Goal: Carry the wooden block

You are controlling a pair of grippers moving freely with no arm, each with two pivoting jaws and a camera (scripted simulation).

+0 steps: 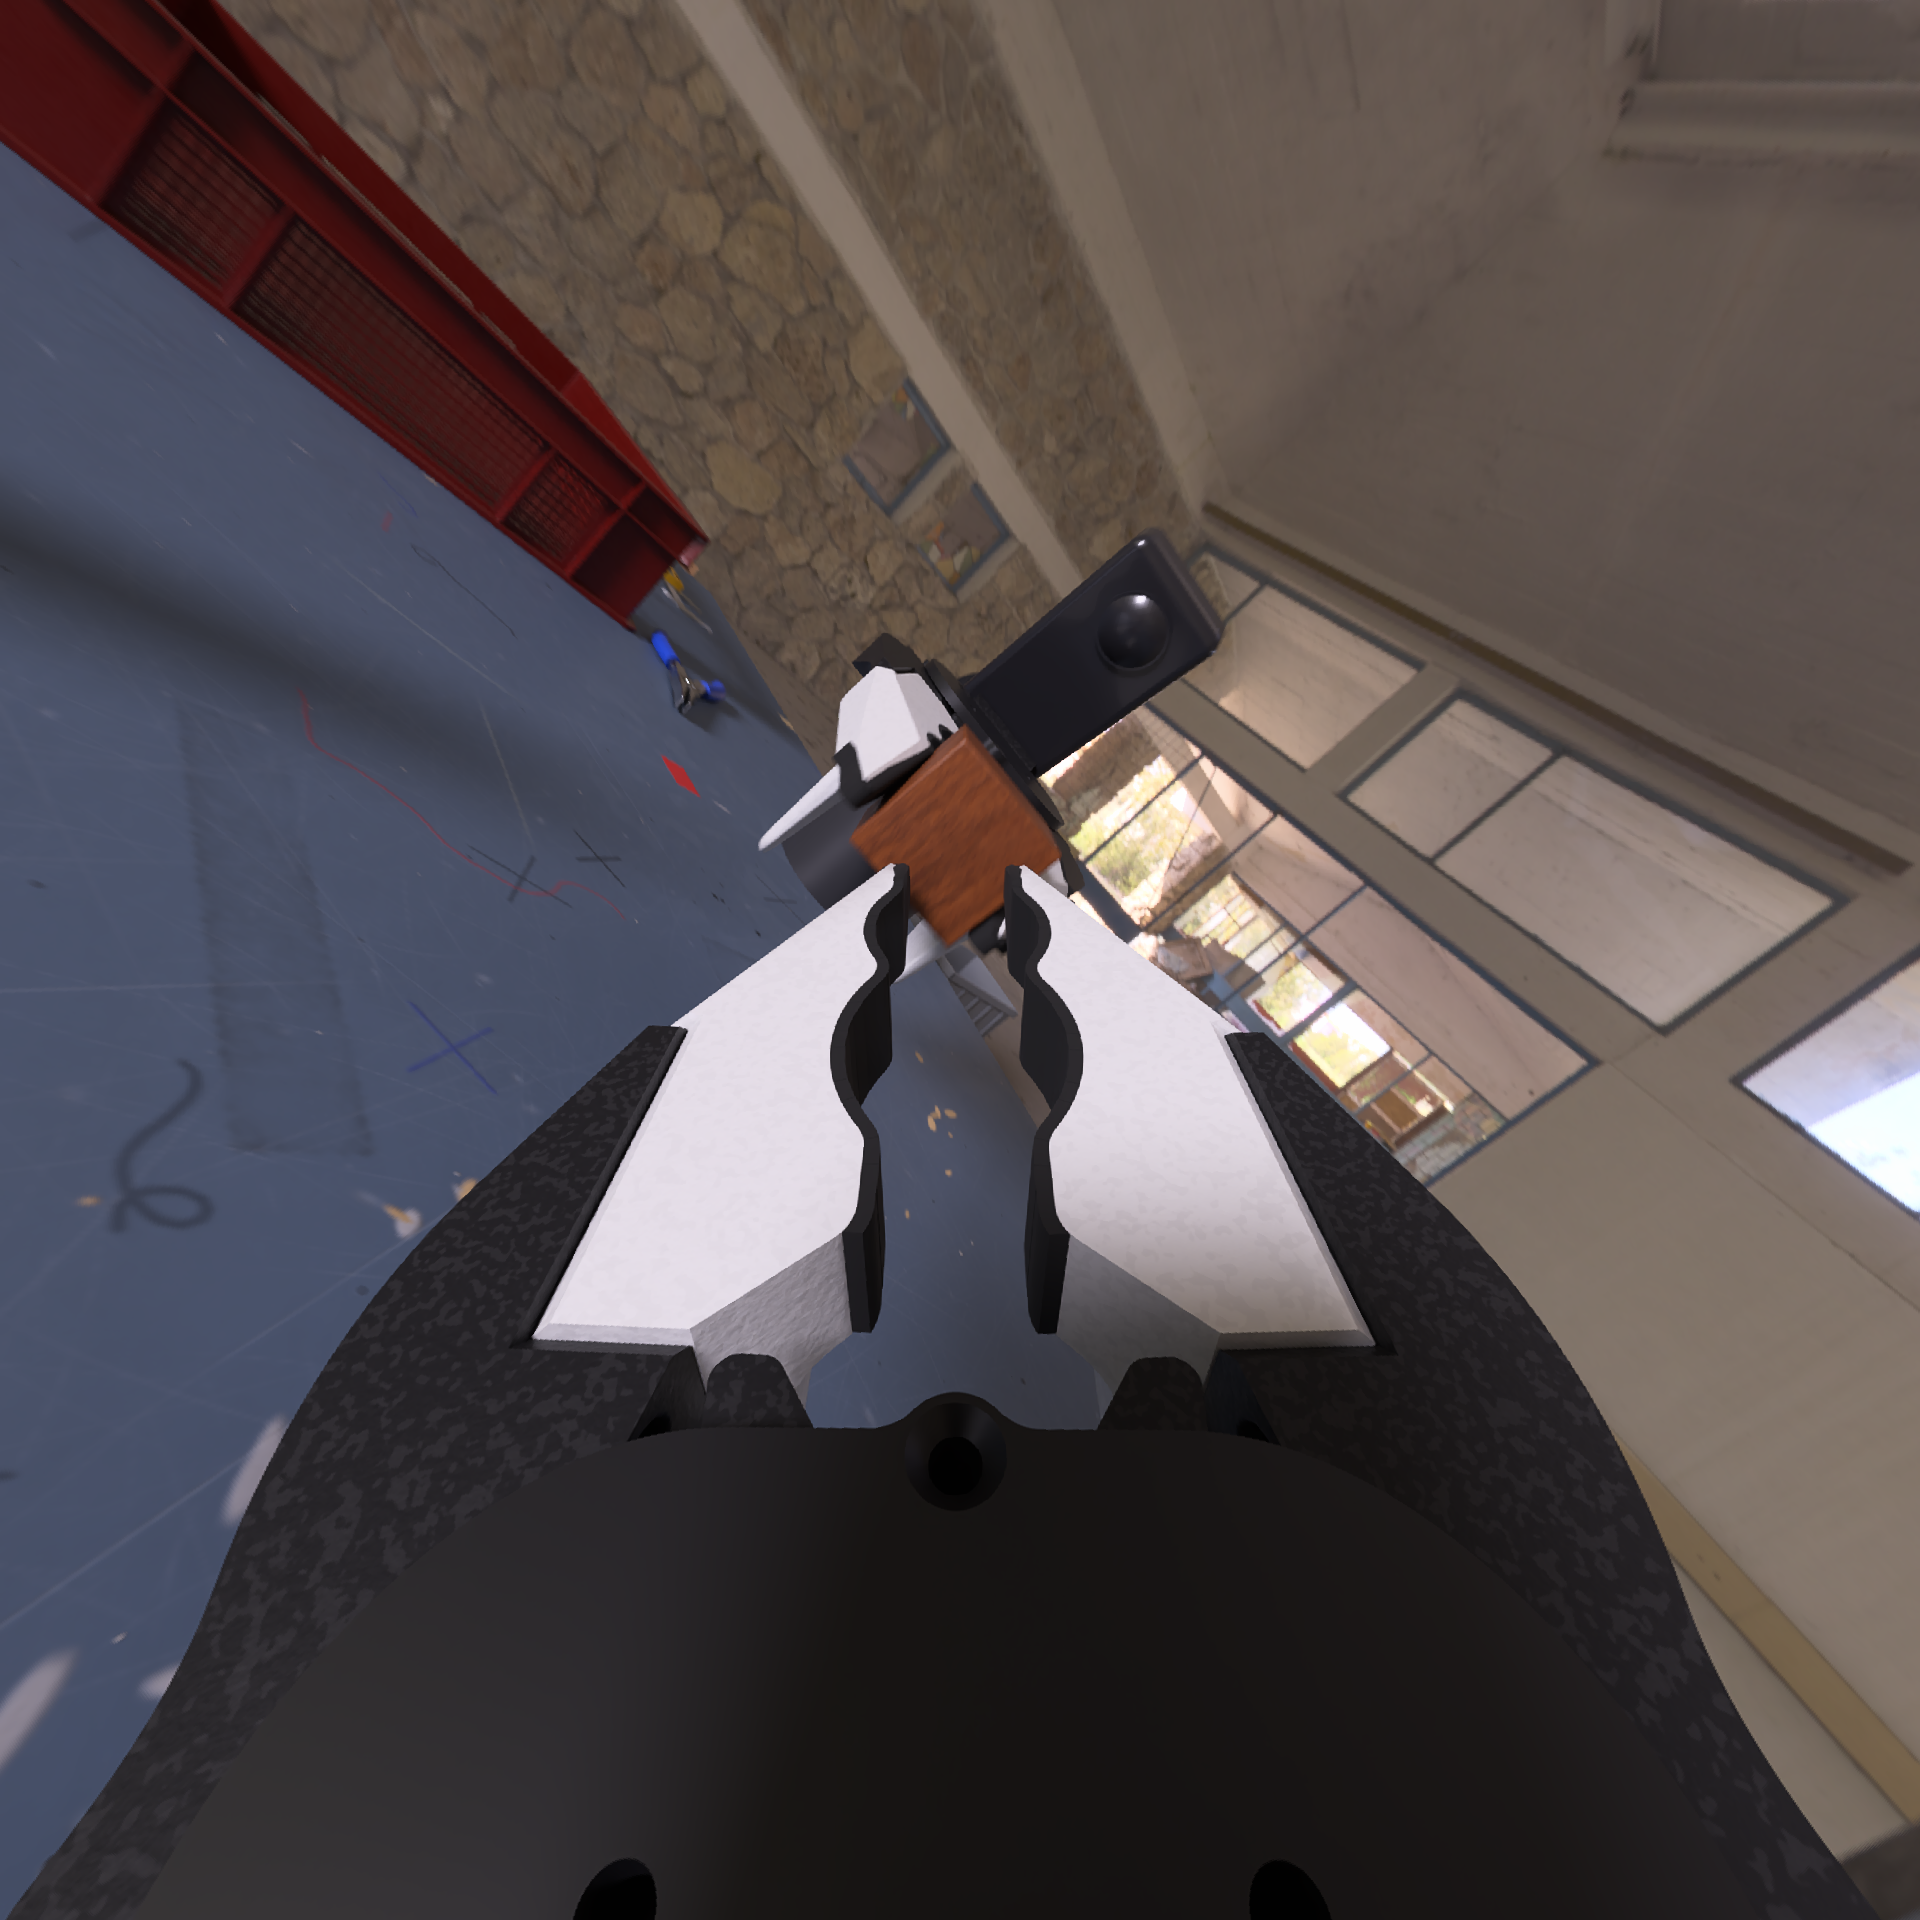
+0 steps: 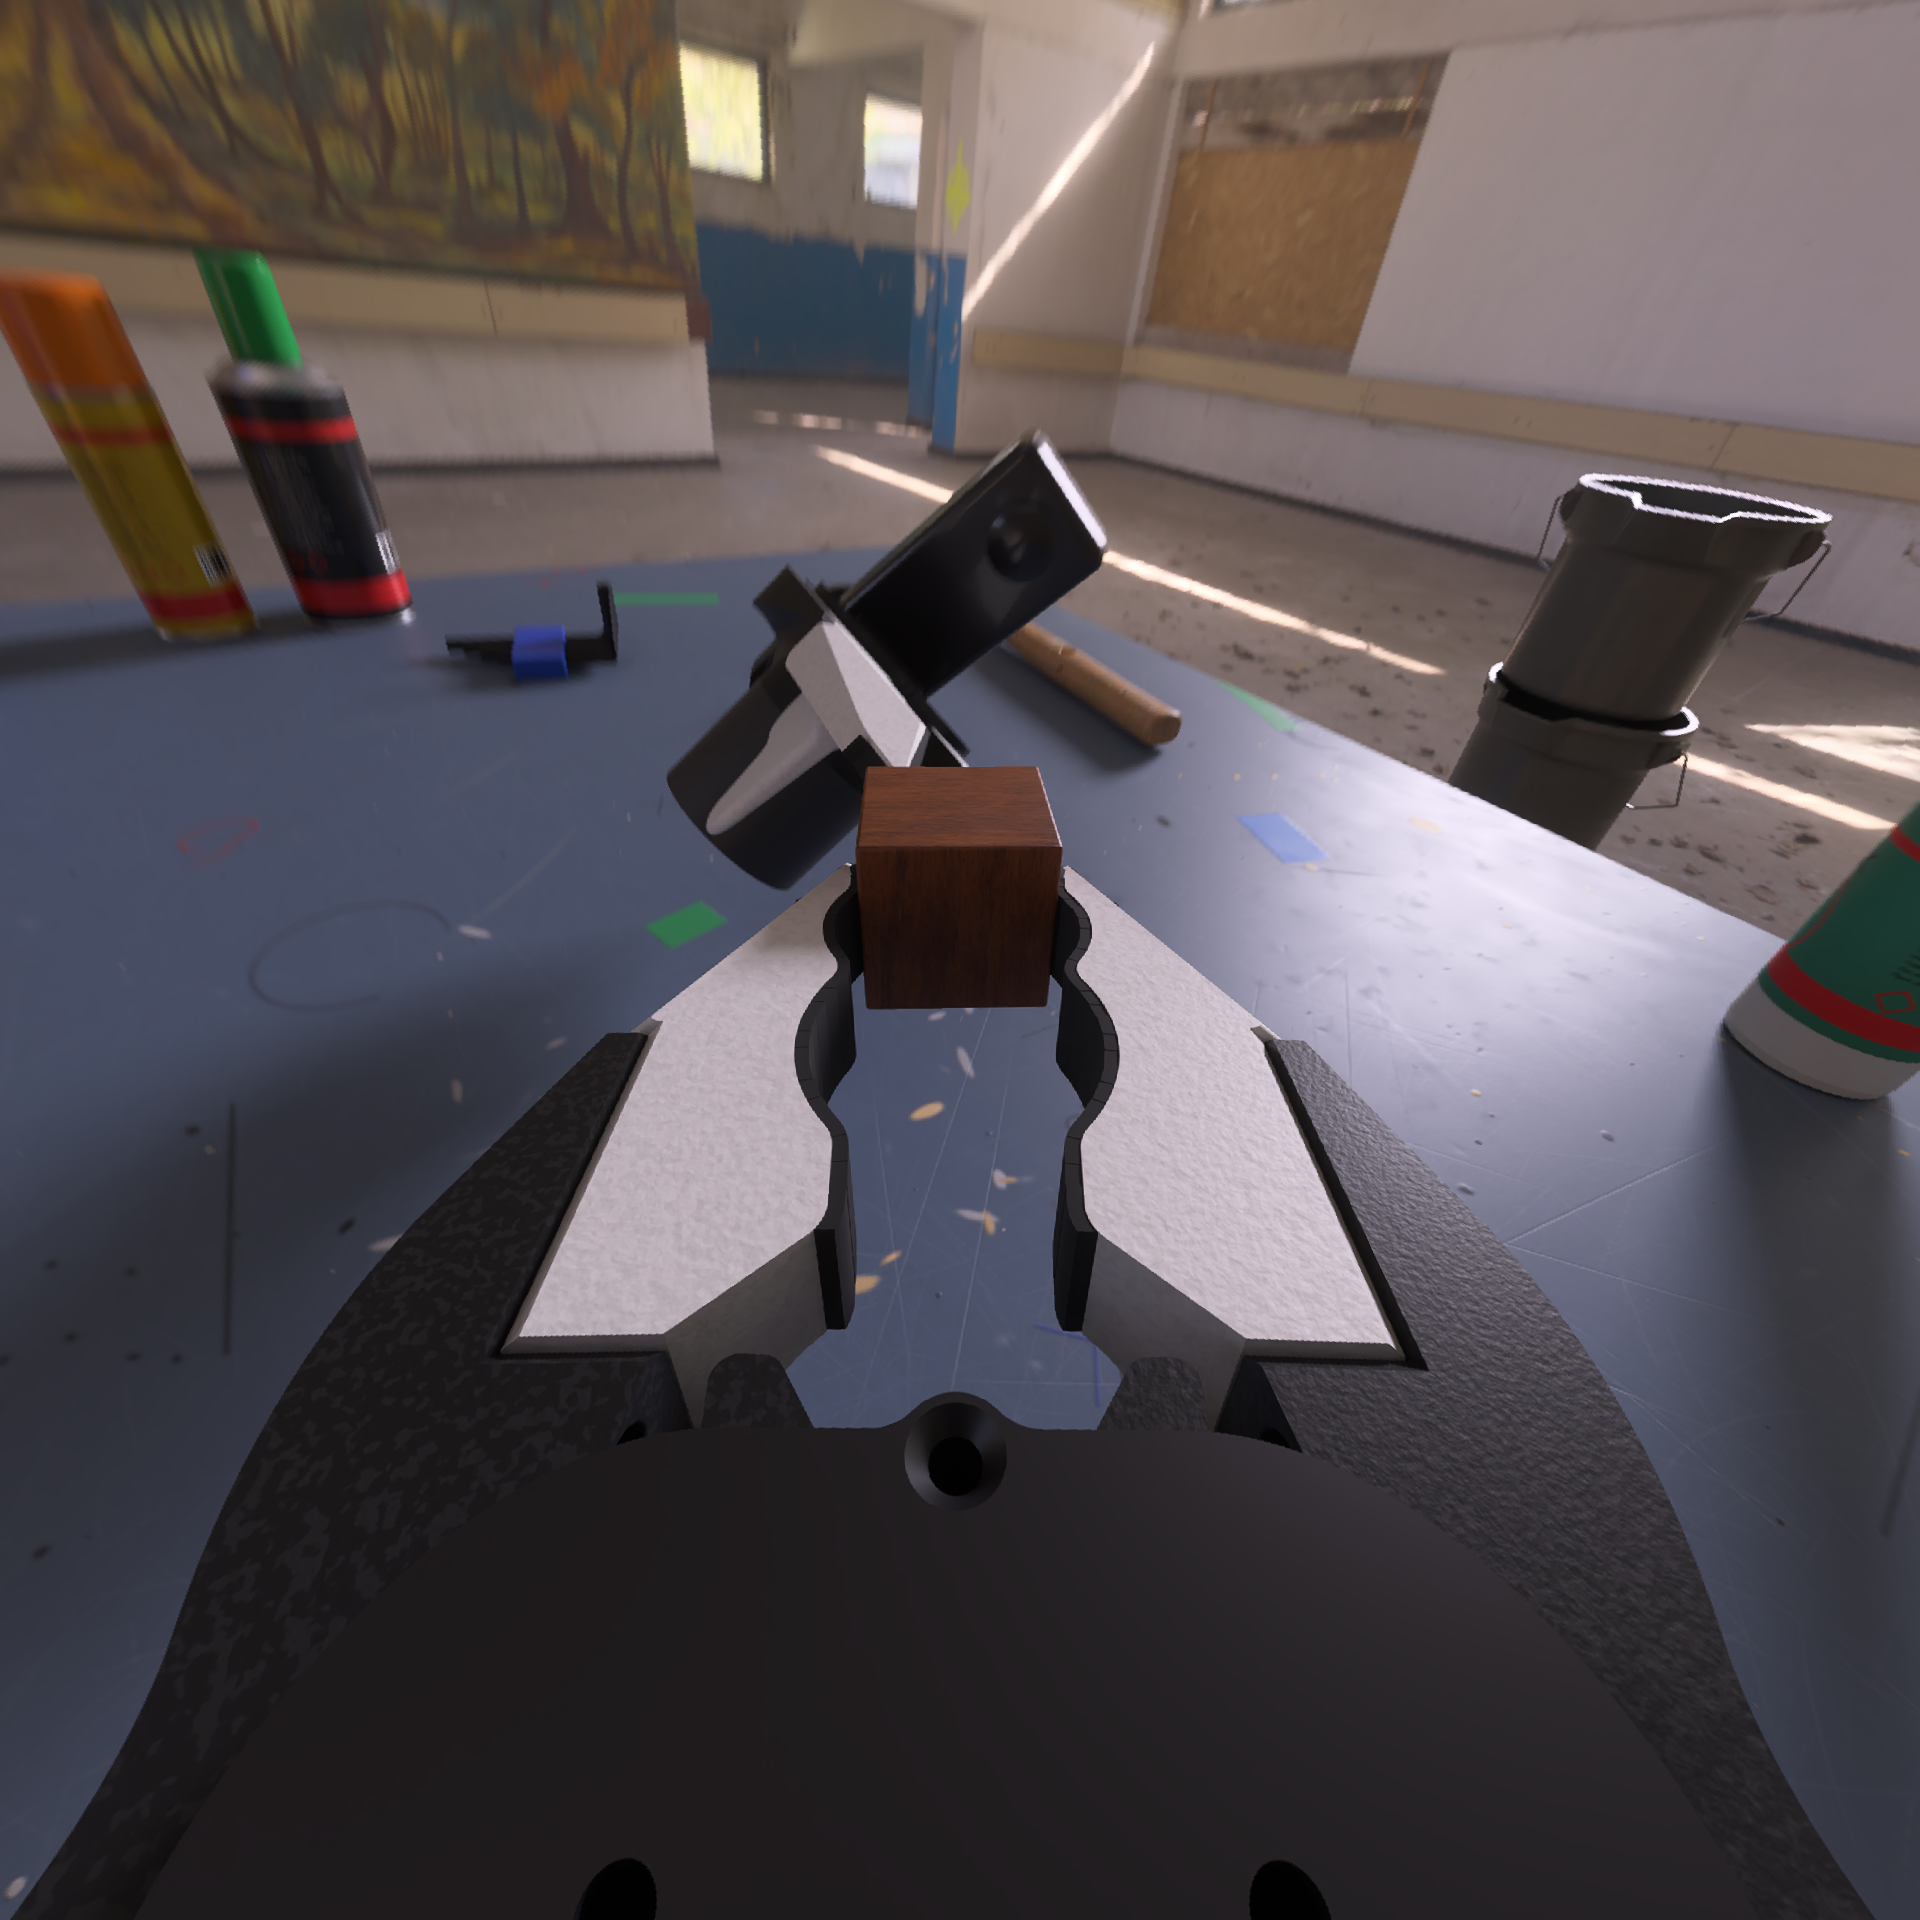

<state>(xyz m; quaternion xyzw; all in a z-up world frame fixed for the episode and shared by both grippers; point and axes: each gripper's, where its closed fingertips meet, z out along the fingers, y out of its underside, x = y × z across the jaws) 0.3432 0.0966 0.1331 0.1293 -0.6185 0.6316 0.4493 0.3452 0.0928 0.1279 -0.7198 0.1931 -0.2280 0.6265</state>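
Place: disused hall used as workshop
Evidence: scuffed blue worktable (image 2: 312, 1039); spray cans (image 2: 301, 488); stacked buckets (image 2: 1621, 665); boarded window (image 2: 1278, 239); debris-strewn floor (image 2: 1351, 613)

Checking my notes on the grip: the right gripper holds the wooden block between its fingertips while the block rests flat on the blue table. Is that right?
Not quite. The right gripper does hold the wooden block between its fingertips, but the block is lifted clear of the blue table, not resting on it. The right wrist view shows table surface beneath its underside.
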